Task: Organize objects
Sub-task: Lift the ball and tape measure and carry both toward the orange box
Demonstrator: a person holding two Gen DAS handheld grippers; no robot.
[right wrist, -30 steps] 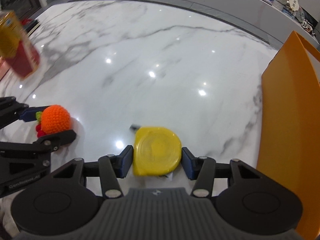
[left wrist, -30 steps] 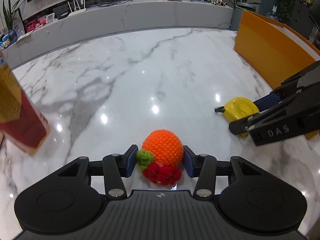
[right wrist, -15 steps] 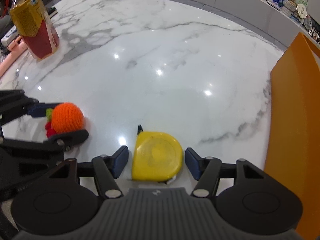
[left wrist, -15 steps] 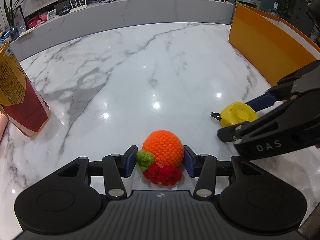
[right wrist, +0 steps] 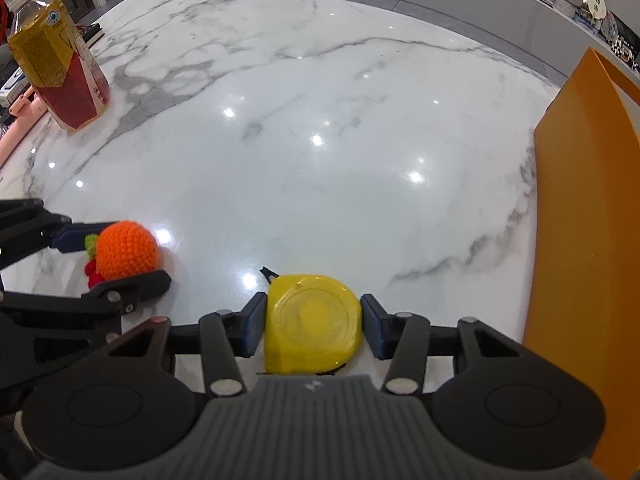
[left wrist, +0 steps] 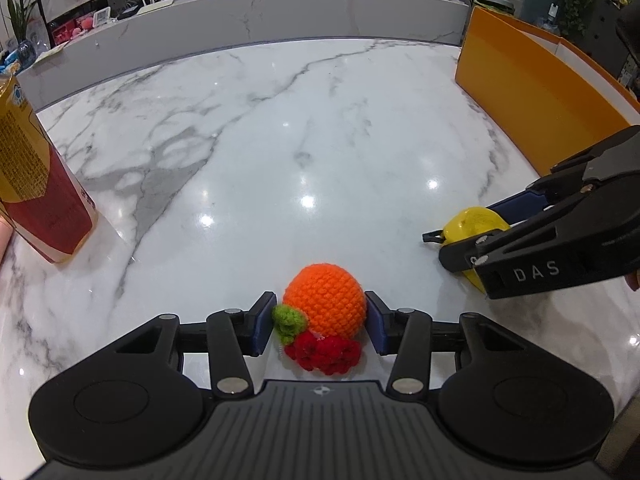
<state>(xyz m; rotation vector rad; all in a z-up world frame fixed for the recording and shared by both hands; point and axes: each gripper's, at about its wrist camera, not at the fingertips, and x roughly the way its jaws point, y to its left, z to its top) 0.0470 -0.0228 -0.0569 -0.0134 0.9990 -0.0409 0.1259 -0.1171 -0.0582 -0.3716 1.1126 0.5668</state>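
The orange yarn ball [left wrist: 325, 299] sits on the white marble counter [left wrist: 280, 152], with a small green yarn leaf [left wrist: 289, 319] on its left side and a bumpy red yarn bit [left wrist: 325, 354] in front of it. The left gripper [left wrist: 320, 322] has its jaws pressed on the ball, one blue pad on each side, so it is pinching the ball. From the right wrist camera the same ball [right wrist: 126, 249] shows at the left, between the two black fingers of the left gripper [right wrist: 116, 256]. A little way to the right of the ball lies a flat yellow tape measure [right wrist: 313, 322], resting on the counter [right wrist: 320, 120] with a small black tip sticking out at its far left corner. The right gripper [right wrist: 313, 328] has the tape measure between its jaws, and the jaws are closing; the blue pads sit right at its two sides and look like they touch it. In the left wrist camera the tape measure [left wrist: 470, 224] peeks out from behind the black fingers of the right gripper [left wrist: 486, 236]. Farther right stands a tall orange box [right wrist: 580, 208] with its wall near the tape measure. Far off to the left, well apart from the toys, stands a yellow and red drink bottle [right wrist: 60, 68], and a pink thing [right wrist: 16, 132] lies just beside it at the counter's edge.
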